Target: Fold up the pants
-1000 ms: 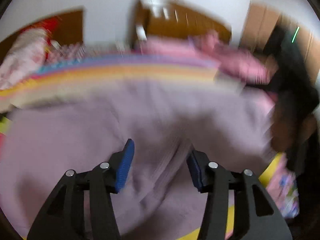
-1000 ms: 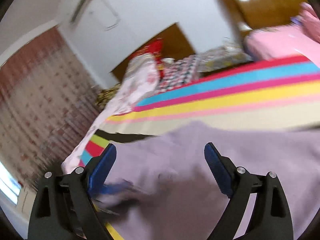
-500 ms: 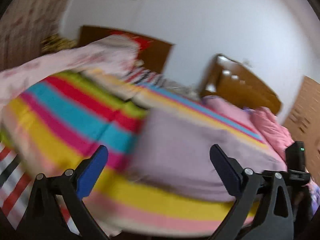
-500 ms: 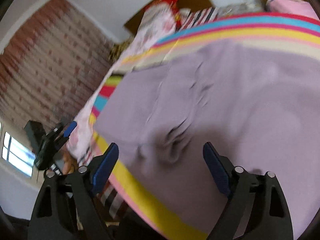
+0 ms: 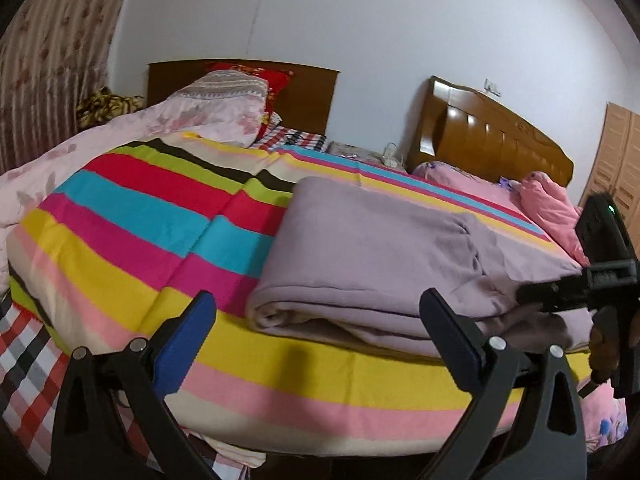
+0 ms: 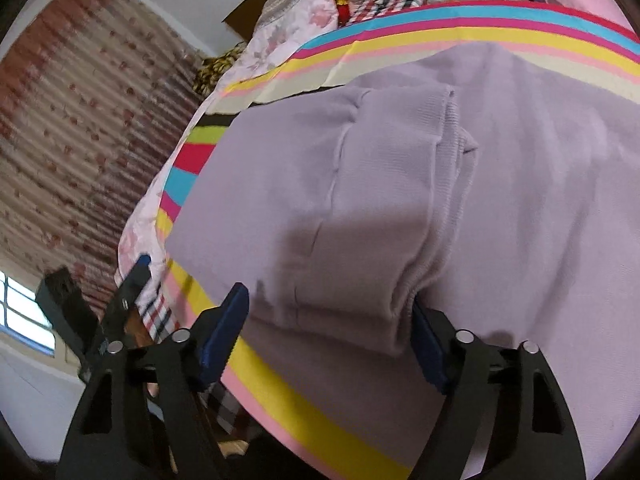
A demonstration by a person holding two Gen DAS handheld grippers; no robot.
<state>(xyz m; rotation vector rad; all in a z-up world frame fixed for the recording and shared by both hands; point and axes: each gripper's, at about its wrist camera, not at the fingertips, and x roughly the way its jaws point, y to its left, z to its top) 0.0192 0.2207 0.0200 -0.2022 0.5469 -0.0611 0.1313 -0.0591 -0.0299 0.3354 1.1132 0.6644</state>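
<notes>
Your lilac pants (image 5: 372, 256) lie folded on the striped blanket (image 5: 132, 216), with a floral quilt (image 5: 192, 116) at ten o'clock. Your left gripper (image 5: 316, 322) gapes wide and empty; a second ago it hung narrower over the cloth. Your right gripper (image 6: 328, 336) has been closing, a fold between its pads (image 6: 224, 332), not yet pinched. Wooden headboard (image 5: 492, 136) against white wall.

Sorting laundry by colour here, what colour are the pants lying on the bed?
The pants are plain pale lilac, no pattern; the left wrist view shows them best.
</notes>
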